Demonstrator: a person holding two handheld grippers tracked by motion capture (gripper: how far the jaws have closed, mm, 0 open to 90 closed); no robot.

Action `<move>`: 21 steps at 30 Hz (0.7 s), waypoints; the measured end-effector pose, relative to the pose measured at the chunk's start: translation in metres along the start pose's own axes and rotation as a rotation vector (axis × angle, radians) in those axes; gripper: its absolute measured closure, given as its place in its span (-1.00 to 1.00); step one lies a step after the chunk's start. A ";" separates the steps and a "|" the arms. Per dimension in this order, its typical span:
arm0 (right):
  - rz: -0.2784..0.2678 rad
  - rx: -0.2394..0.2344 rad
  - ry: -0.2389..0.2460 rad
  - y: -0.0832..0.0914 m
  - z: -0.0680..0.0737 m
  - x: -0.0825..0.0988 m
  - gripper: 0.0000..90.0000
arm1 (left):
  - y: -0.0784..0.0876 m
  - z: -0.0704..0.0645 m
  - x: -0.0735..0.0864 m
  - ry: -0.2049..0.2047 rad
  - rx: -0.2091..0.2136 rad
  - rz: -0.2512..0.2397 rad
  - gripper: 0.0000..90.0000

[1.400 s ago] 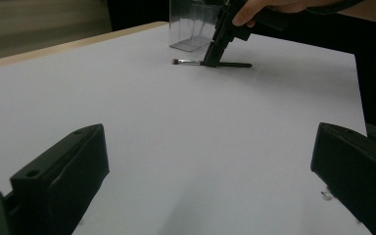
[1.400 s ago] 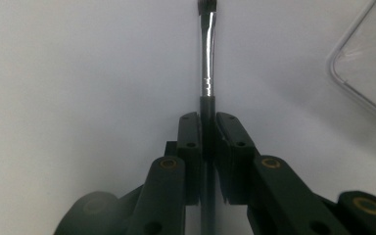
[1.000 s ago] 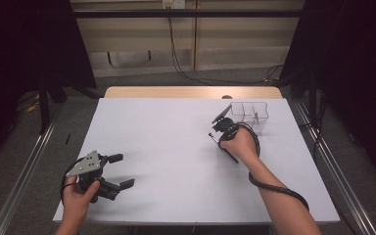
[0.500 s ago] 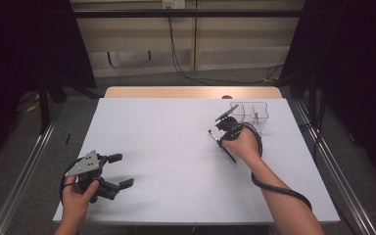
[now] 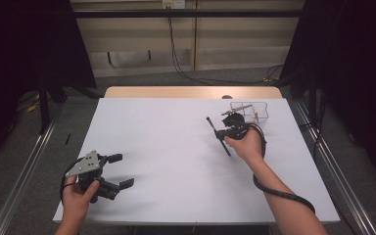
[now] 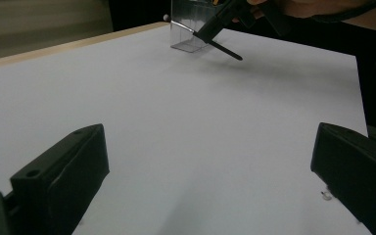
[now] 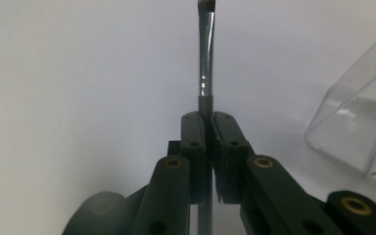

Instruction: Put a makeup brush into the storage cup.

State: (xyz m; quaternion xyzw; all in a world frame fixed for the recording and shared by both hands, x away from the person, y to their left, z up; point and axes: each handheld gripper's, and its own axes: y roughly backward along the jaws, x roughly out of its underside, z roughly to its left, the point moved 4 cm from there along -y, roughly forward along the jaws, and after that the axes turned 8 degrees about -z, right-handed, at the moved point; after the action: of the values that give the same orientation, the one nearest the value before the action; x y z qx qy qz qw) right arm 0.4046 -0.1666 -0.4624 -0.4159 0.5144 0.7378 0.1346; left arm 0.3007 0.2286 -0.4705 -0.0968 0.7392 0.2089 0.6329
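Observation:
My right gripper (image 5: 223,132) is shut on a thin black brush (image 5: 214,127) just left of a clear plastic box (image 5: 263,117) at the table's far right. In the right gripper view the jaws (image 7: 209,122) pinch the brush (image 7: 205,58) near its silver ferrule, and the bristle end points away over the white table. The clear box (image 7: 357,132) stands to the right of it. My left gripper (image 5: 121,170) rests open near the front left edge with nothing between its jaws. From the left gripper view the brush (image 6: 220,46) hangs tilted above the table in front of the box (image 6: 188,39).
The white table top (image 5: 176,147) spreads wide between the two hands. Inside the clear box lie a few thin items, one of them orange (image 5: 257,116). A black cable (image 5: 279,191) trails along the right forearm. Metal rails run along both sides of the table.
The right hand has shifted a little and risen with the brush held in its jaws, beside the box. The left hand has stayed where it was.

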 end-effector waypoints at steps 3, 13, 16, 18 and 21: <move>-0.069 -0.003 0.000 0.005 0.000 -0.003 0.89 | -0.001 0.000 0.000 -0.001 -0.002 0.000 -0.99; -0.266 -0.011 -0.014 0.022 -0.001 -0.010 0.89 | -0.002 0.000 0.000 0.002 -0.001 -0.002 -0.99; -0.323 -0.010 -0.009 0.027 -0.001 -0.012 0.89 | -0.001 0.000 0.000 0.001 -0.003 -0.003 -0.99; -0.350 -0.013 -0.010 0.029 -0.001 -0.013 0.88 | -0.001 0.001 0.000 -0.001 -0.004 -0.006 -0.99; -0.395 -0.015 -0.011 0.033 -0.001 -0.014 0.89 | -0.001 0.000 0.000 0.004 -0.006 -0.009 -0.99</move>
State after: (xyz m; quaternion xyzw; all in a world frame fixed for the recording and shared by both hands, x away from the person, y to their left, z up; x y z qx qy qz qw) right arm 0.3928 -0.1783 -0.4305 -0.5058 0.4167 0.7030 0.2762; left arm 0.3015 0.2278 -0.4703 -0.1025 0.7393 0.2079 0.6322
